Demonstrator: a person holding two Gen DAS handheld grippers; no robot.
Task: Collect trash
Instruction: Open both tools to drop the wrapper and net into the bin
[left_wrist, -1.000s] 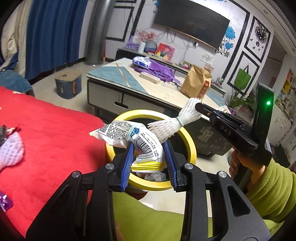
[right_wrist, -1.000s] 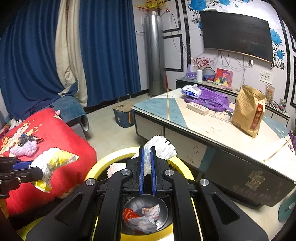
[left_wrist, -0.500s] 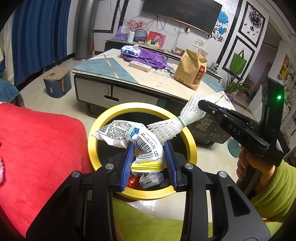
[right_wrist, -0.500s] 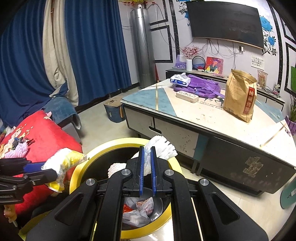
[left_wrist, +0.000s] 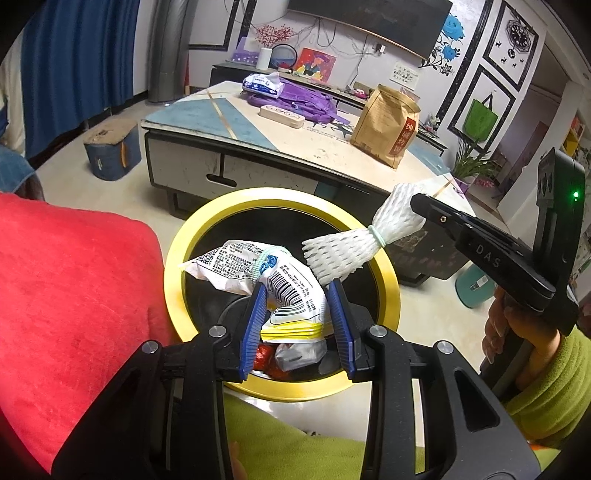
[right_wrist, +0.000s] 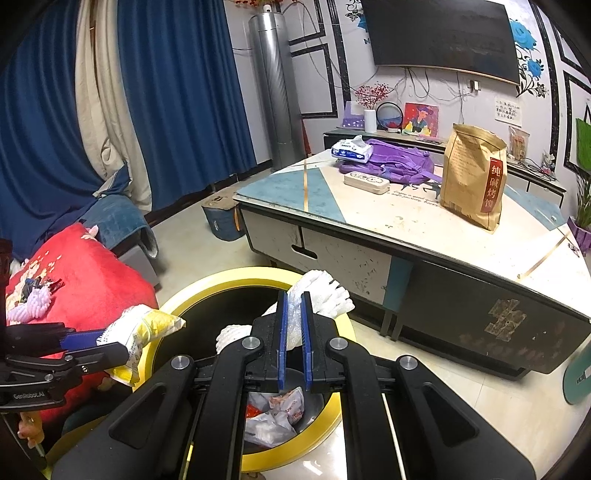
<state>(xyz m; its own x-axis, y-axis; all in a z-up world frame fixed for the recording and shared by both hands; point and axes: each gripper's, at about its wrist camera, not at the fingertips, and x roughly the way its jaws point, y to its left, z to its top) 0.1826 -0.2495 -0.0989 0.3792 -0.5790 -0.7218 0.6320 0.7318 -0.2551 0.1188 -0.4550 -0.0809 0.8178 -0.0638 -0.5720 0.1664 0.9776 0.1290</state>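
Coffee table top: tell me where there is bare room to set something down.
On the coffee table, the near corner, blue panel and cream strip in front of the power strip, is bare. So is the near edge below the brown paper bag. The far side is crowded: tissue pack, purple backpack, power strip and bag sit close together.
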